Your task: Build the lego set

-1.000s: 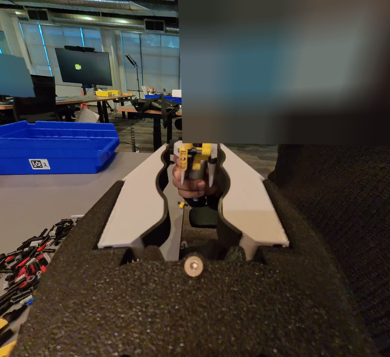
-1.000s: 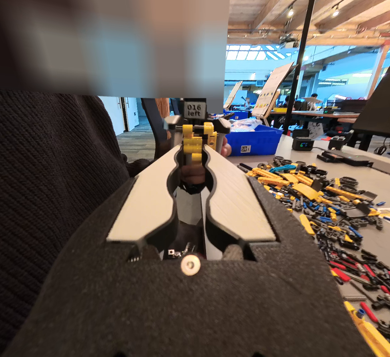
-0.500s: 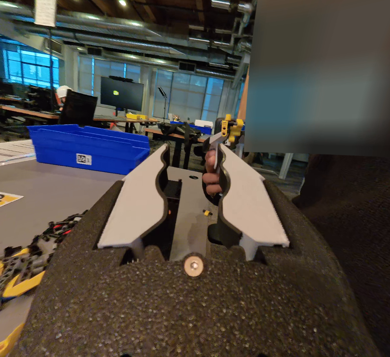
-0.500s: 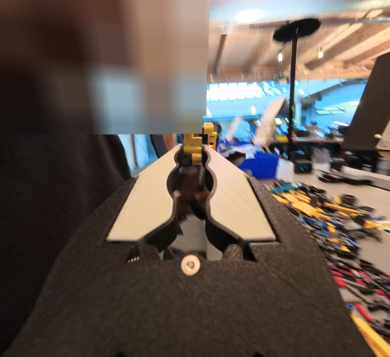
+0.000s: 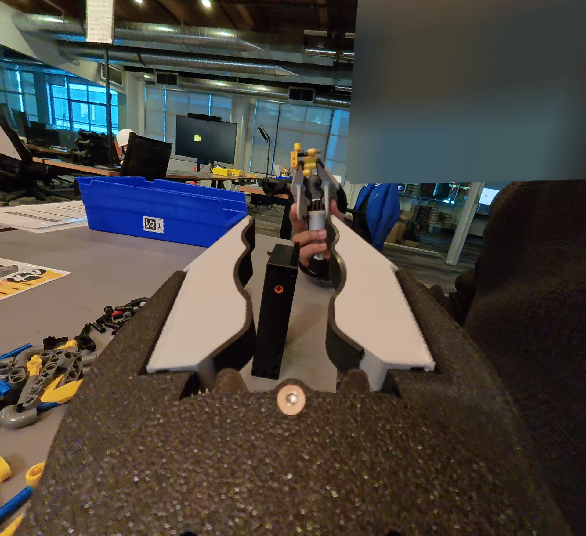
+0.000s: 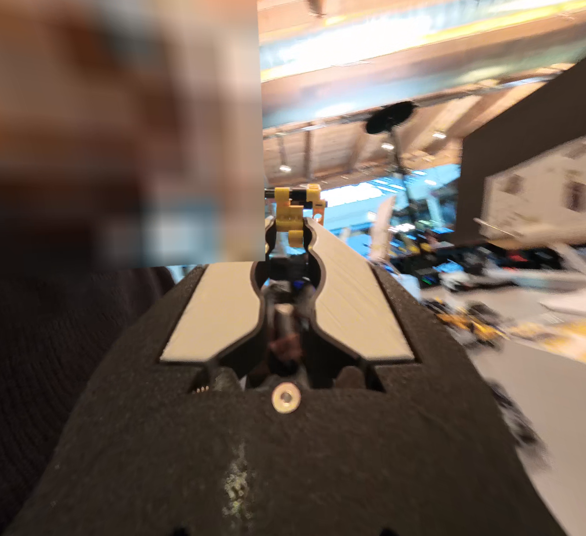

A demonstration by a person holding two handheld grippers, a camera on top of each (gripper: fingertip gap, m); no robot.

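Note:
My right gripper is shut on a small yellow assembly with a black axle through its top, held up in the air; that view is blurred. In the left wrist view the right gripper shows farther off, in a hand, with the yellow assembly at its tips. My left gripper is open and empty, low over the grey table. A long black block with an orange dot lies on the table between the left fingers, apart from both.
A blue bin stands at the back of the table. Loose black, yellow and blue pieces lie at the left, with printed sheets beyond. More pieces lie blurred at the right. A dark knit sleeve fills the right.
The two grippers have drawn apart. My right gripper has lifted and tilted up with the yellow assembly. My left gripper has swung down, and the black block has come between its fingers.

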